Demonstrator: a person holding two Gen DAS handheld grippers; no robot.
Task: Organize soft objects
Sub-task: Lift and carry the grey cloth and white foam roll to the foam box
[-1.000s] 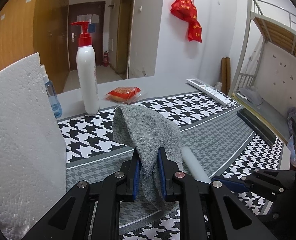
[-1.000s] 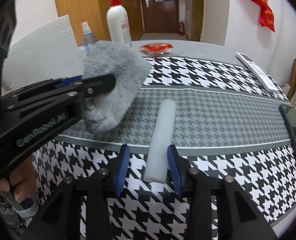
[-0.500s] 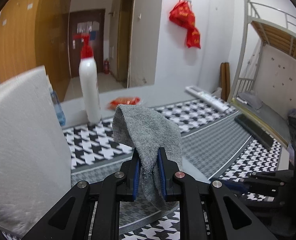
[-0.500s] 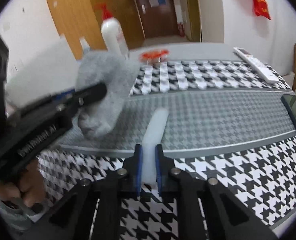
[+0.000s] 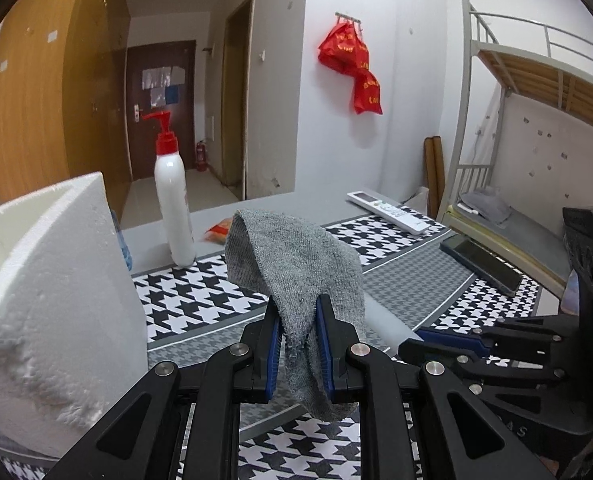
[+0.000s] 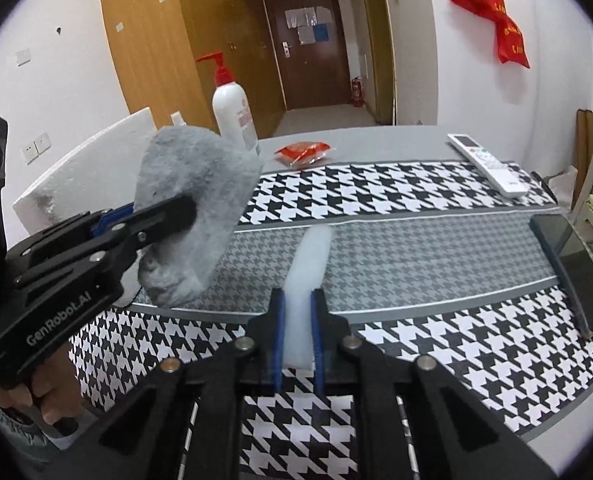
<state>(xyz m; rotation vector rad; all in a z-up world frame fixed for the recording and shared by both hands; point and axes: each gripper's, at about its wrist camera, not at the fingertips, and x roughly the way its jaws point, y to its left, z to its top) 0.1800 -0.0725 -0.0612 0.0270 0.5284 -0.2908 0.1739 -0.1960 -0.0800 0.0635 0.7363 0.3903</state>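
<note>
A grey sock [image 5: 296, 268] hangs pinched in my left gripper [image 5: 299, 320], which is shut on it above the houndstooth cloth. From the right wrist the same sock [image 6: 192, 208] shows at the left, held in the left gripper [image 6: 176, 212]. My right gripper [image 6: 298, 312] is shut on the near end of a white foam stick [image 6: 310, 260], whose far end points away over the grey band. In the left wrist view the foam stick [image 5: 384, 320] peeks out behind the sock, with the right gripper [image 5: 428, 340] at the lower right.
A white foam box [image 5: 44, 300] stands close on the left. A pump bottle [image 5: 174, 200], a red snack packet [image 6: 304, 152], a white remote [image 6: 486, 164] and a dark phone [image 6: 572, 264] lie on the table [image 6: 376, 136]. A bunk bed [image 5: 536, 120] is right.
My right gripper closed on the foam stick and lifted it slightly. Both hands rose a little; the left gripper kept its hold on the sock.
</note>
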